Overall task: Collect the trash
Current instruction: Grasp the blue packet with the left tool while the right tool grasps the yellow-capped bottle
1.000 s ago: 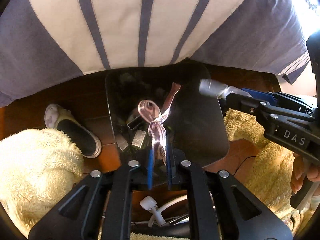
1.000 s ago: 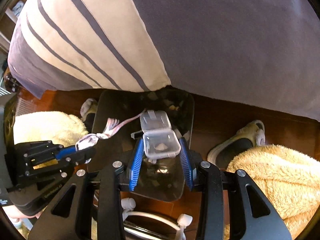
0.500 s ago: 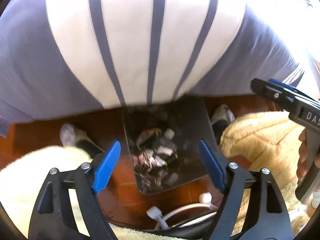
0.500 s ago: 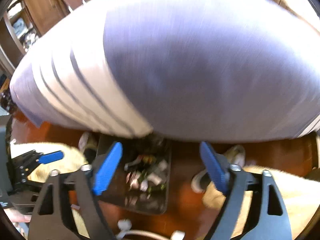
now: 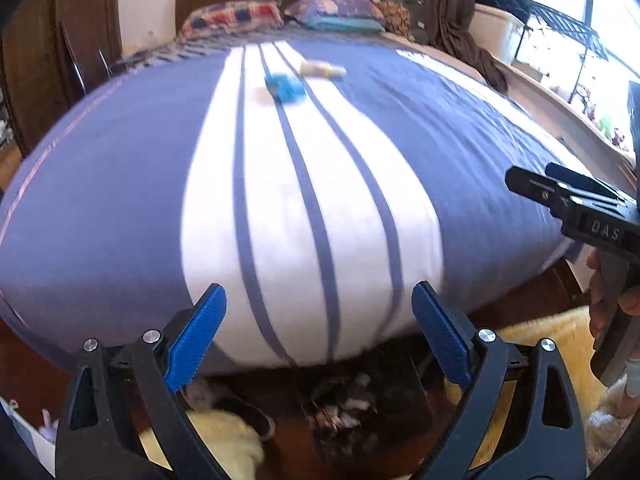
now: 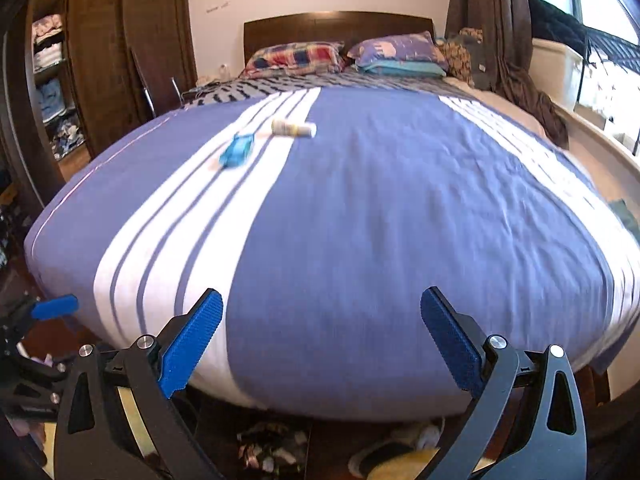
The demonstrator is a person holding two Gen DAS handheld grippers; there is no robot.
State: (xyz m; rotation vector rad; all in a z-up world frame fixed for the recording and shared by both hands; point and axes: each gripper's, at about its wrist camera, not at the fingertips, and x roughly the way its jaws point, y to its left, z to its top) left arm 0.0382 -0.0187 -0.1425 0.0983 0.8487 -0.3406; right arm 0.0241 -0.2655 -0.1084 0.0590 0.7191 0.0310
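Observation:
A crumpled blue wrapper [image 5: 286,86] [image 6: 236,150] and a pale small bottle [image 5: 322,69] [image 6: 294,128] lie far up on the striped blue and white bedspread [image 5: 280,200]. Below the bed's foot stands a dark bin [image 5: 414,384] with several scraps of trash [image 6: 272,450] in it. My left gripper [image 5: 318,292] hangs above the bin, its jaws opening wide with nothing between them. My right gripper [image 6: 322,296] is beside it, jaws also opening and empty. Each gripper shows at the edge of the other's view: the right gripper [image 5: 560,196] and the left gripper [image 6: 52,308].
Two pillows [image 6: 340,56] and a dark headboard [image 6: 336,26] are at the bed's far end. Slippers [image 5: 248,416] [image 6: 384,456] and a fluffy yellow rug [image 5: 540,332] lie on the wooden floor by the bin. A wardrobe [image 6: 100,60] stands left, a window ledge [image 6: 600,132] right.
The left gripper let go of the pink ribbon and the right gripper of the clear plastic box over the bin. Both opened wide, rose and tilted up toward the bed.

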